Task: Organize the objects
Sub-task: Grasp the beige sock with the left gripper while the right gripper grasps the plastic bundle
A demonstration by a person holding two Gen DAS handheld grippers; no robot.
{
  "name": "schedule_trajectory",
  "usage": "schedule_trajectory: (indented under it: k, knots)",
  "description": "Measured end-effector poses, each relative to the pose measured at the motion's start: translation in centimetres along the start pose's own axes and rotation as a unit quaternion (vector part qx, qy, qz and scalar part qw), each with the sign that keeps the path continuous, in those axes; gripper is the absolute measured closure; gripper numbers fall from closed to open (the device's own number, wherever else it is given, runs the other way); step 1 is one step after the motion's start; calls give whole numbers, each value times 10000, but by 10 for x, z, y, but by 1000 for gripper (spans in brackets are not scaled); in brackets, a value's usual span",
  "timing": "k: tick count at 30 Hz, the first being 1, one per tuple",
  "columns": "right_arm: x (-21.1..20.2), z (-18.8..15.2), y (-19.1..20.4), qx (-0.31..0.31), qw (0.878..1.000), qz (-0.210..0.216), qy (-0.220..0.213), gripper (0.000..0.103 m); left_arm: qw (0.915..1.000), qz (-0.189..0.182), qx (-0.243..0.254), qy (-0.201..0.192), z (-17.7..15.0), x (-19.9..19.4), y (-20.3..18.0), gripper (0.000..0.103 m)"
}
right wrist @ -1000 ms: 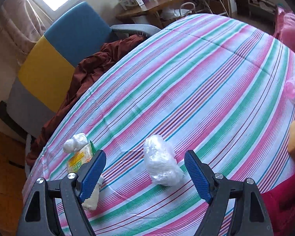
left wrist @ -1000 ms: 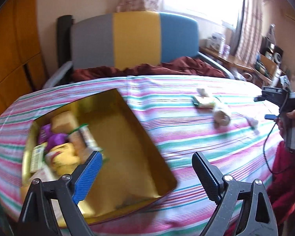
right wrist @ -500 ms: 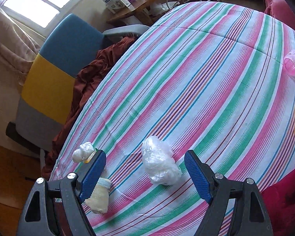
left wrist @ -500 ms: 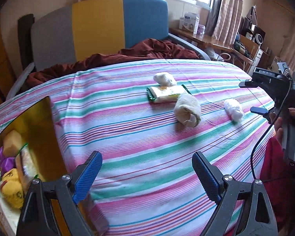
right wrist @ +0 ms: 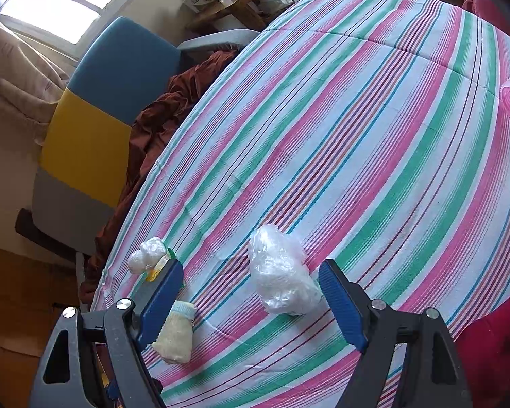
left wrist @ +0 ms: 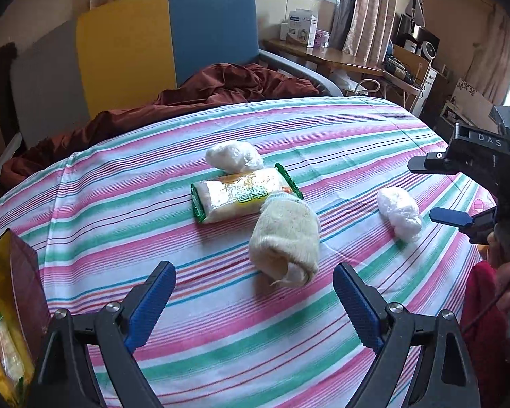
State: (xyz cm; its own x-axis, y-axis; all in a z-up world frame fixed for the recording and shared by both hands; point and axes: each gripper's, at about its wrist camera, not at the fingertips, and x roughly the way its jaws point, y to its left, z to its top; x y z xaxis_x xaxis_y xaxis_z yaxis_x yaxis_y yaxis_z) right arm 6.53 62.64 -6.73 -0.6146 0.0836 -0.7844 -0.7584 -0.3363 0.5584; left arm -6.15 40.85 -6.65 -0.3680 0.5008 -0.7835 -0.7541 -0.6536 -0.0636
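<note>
1. Left gripper, fingers apart and empty, faces a rolled sock at 12 o'clock, its long axis running 11 to 5.
2. Right gripper, fingers apart, brackets a plastic wad without touching.
3. Gold tin at 9 o'clock holds snack packets.

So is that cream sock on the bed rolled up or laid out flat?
Rolled up. The cream sock sits as a thick bundle on the striped sheet, its open end curled inward.
</note>
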Motion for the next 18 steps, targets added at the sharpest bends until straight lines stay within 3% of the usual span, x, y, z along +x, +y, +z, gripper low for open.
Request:
schedule_trajectory:
  k: [10,12,15,16,17,18]
  knots:
    - [15,0,11,-439,9969,-640,86,20,9990,64,436,21,22,48,-20,10]
    - [20,0,16,-627,9944,-840,113,20,9990,-2,393,196,22,62,-18,27]
    - [29,-3,21,-900,9905,-1006,253,20,9984,-448,93,334,16,71,-13,45]
    - [34,-4,23,-1015,9885,-1077,320,31,9986,-448,74,265,13,68,-15,48]
    - [39,-6,24,-1154,9844,-1259,416,50,9988,-420,78,232,10,65,-17,49]
    - [45,-8,25,-1253,9800,-1447,548,59,9989,-417,73,190,6,62,-18,49]
